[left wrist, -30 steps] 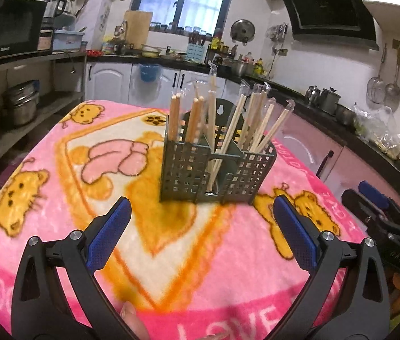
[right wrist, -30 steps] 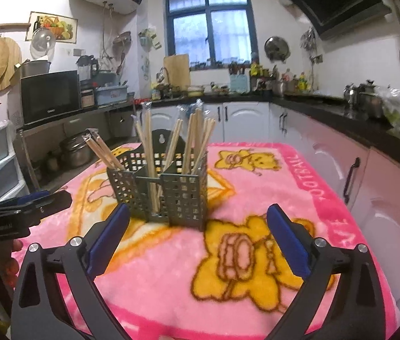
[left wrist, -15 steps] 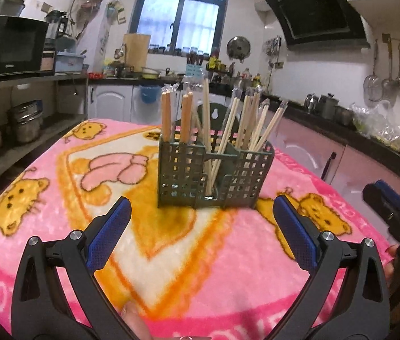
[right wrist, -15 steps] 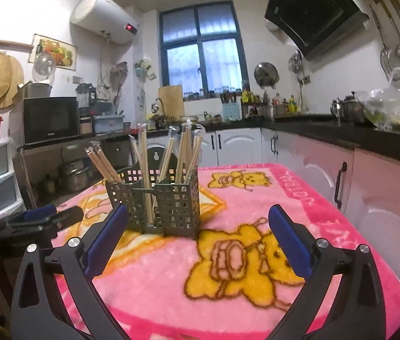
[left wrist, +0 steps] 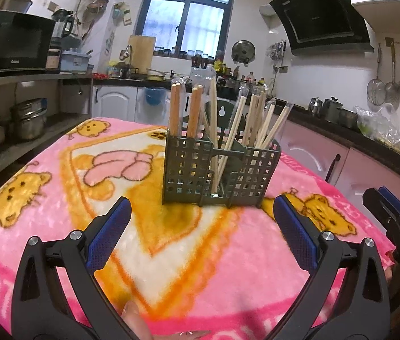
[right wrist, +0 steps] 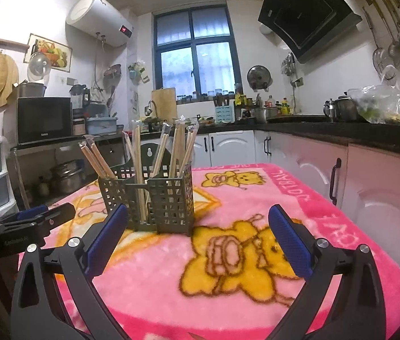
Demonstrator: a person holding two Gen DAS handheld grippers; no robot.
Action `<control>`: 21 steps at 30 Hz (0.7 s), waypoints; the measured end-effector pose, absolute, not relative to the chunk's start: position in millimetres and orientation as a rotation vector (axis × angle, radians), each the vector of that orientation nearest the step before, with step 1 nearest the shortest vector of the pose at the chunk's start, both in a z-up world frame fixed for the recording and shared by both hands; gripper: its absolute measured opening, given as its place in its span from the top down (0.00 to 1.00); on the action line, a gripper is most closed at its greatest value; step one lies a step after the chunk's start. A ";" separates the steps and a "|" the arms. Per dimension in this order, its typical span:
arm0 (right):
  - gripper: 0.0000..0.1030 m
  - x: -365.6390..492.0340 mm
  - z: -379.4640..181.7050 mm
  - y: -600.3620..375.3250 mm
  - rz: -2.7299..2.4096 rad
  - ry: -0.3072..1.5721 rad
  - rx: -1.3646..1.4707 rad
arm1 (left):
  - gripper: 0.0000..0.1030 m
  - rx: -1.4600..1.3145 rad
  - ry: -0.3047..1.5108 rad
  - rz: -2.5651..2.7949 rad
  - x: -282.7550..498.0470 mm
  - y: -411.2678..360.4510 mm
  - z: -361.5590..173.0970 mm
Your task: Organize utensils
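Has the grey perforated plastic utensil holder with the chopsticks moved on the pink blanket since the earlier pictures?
No. The grey utensil holder stands on the same orange patch of the pink blanket as before; only the cameras tilted.

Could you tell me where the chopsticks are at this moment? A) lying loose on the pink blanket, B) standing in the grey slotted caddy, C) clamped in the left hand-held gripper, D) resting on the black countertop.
B: the chopsticks stand upright inside the grey slotted caddy, and both hand-held grippers are open and empty.
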State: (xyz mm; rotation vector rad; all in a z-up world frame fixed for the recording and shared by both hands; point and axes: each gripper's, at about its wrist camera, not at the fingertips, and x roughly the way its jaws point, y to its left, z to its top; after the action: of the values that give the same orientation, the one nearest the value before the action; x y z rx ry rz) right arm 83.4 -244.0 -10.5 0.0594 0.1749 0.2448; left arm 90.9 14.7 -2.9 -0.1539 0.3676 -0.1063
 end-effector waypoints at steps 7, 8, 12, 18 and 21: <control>0.06 81.9 -11.0 -240.6 0.254 0.173 0.042 | 0.10 -0.158 0.368 -0.103 90.9 16.2 -3.6; 0.06 81.9 -11.2 -240.3 0.252 0.173 0.041 | 0.10 -0.158 0.367 -0.103 91.1 16.3 -3.4; 0.06 82.5 -12.0 -240.0 0.258 0.177 0.038 | 0.10 -0.157 0.366 -0.102 90.9 16.8 -3.5; 0.06 82.5 -12.4 -239.8 0.263 0.177 0.033 | 0.10 -0.159 0.369 -0.095 90.4 16.4 -3.4; 0.06 82.3 -12.2 -239.8 0.266 0.178 0.033 | 0.10 -0.159 0.369 -0.095 90.6 16.3 -3.3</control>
State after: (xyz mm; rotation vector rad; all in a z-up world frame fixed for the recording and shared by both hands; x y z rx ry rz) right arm 82.3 -239.8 -12.2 0.0335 0.1778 0.2663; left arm 90.6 16.3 -3.3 -0.1586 0.3692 -0.0953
